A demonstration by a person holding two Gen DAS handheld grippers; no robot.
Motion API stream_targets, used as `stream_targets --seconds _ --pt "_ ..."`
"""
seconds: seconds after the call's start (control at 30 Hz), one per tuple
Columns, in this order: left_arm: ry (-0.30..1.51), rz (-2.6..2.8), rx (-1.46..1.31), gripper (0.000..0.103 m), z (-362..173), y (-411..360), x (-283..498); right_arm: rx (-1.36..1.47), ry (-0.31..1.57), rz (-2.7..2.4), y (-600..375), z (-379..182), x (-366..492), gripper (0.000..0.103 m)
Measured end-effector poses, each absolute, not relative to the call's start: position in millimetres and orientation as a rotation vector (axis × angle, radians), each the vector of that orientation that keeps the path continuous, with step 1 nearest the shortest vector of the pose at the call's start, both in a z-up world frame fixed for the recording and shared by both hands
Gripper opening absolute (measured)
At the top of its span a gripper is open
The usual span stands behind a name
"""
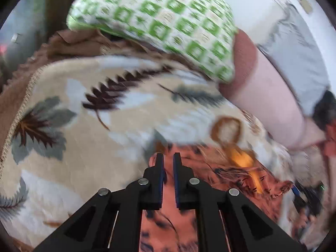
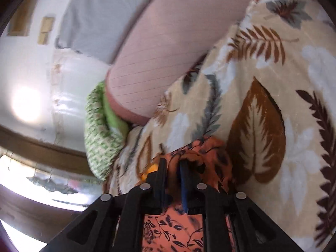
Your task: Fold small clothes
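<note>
An orange garment with a dark flower print (image 1: 210, 178) lies on a beige leaf-patterned blanket (image 1: 63, 157). In the left wrist view my left gripper (image 1: 168, 157) is over the garment's edge, its jaws close together with a narrow gap; the frame is blurred and I cannot tell if cloth is pinched. In the right wrist view my right gripper (image 2: 173, 163) is shut on a bunched fold of the same orange garment (image 2: 199, 151), lifted off the blanket (image 2: 273, 105). An orange-yellow patch (image 1: 243, 161) shows on the garment.
A green-and-white checked pillow (image 1: 157, 21) and a pink striped bolster (image 1: 273, 105) lie at the head of the bed; both also show in the right wrist view, the pillow (image 2: 98, 138) and the bolster (image 2: 168, 63). A white wall (image 2: 31, 73) stands behind.
</note>
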State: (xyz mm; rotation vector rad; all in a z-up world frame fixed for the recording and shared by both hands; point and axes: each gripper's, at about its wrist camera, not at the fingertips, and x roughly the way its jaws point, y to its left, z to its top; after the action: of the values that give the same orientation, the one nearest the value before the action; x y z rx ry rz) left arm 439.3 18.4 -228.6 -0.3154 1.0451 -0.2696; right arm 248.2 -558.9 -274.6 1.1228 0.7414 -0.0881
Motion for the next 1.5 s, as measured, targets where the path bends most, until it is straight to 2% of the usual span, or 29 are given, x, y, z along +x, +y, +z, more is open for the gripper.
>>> stream_targets --seconds 0.07,0.1,0.13,0.17,0.2,0.27,0.37,0.47,0.63,0.73,0.8,0.97,1.1,1.17,1.3,1.37,1.5 --pt "0.925 -0.216 -0.323 0.013 -222.3 23.3 425.8 1.127 0.718 -0.146 -565.5 -288.4 249.8 0.029" --pt "0.842 -0.187 -0.335 0.02 -213.6 28.0 409.0 1.119 0.692 -0.165 -568.3 -290.5 246.9 0.039" --pt "0.794 -0.163 -0.334 0.034 -207.4 29.4 396.9 1.097 0.649 -0.188 -569.8 -288.5 238.8 0.064" --pt "0.753 -0.145 -0.32 0.043 -201.6 28.1 382.7 1.075 0.615 -0.207 -570.6 -285.1 231.8 0.072" --pt "0.722 -0.143 -0.289 0.057 -196.4 22.2 367.1 1.037 0.572 -0.239 -567.6 -278.9 222.1 0.074" --pt "0.715 -0.138 -0.224 0.061 -196.2 5.7 341.3 0.9 0.589 -0.227 -550.3 -264.4 219.2 0.074" --pt "0.828 -0.144 -0.194 0.061 -219.3 -18.2 327.2 0.712 0.751 -0.129 -501.0 -257.7 239.6 0.072" --pt "0.954 -0.134 -0.156 0.061 -253.2 -32.5 332.8 0.556 0.856 -0.038 -441.3 -259.0 267.2 0.058" --pt "0.992 -0.035 -0.094 0.061 -281.3 -17.3 349.4 0.471 1.011 0.02 -373.4 -291.6 344.3 0.039" --pt "1.019 -0.046 -0.159 0.064 -290.6 -5.3 362.1 0.461 1.072 -0.051 -360.3 -318.2 386.8 0.039" --pt "1.019 -0.047 -0.157 0.065 -290.2 -5.1 363.9 0.417 1.041 -0.135 -359.3 -328.6 417.5 0.039" --pt "0.973 -0.019 -0.126 0.065 -280.0 -8.4 357.2 0.552 0.961 -0.173 -374.3 -306.0 431.0 0.042" --pt "0.897 0.064 -0.109 0.065 -265.6 1.7 349.7 0.482 0.9 -0.111 -364.3 -274.0 394.4 0.042" --pt "0.926 0.105 -0.075 0.065 -271.7 6.3 350.9 0.483 0.925 -0.069 -360.6 -270.2 363.5 0.042" --pt "1.037 0.106 -0.075 0.066 -297.0 13.4 358.8 0.443 0.981 -0.114 -361.5 -289.2 297.2 0.049" --pt "1.007 0.138 -0.077 0.067 -289.2 16.5 355.2 0.394 1.066 -0.179 -364.0 -316.6 267.4 0.05" --pt "0.922 0.102 -0.063 0.066 -265.4 6.1 337.3 0.369 0.982 -0.167 -365.9 -312.4 219.8 0.049"
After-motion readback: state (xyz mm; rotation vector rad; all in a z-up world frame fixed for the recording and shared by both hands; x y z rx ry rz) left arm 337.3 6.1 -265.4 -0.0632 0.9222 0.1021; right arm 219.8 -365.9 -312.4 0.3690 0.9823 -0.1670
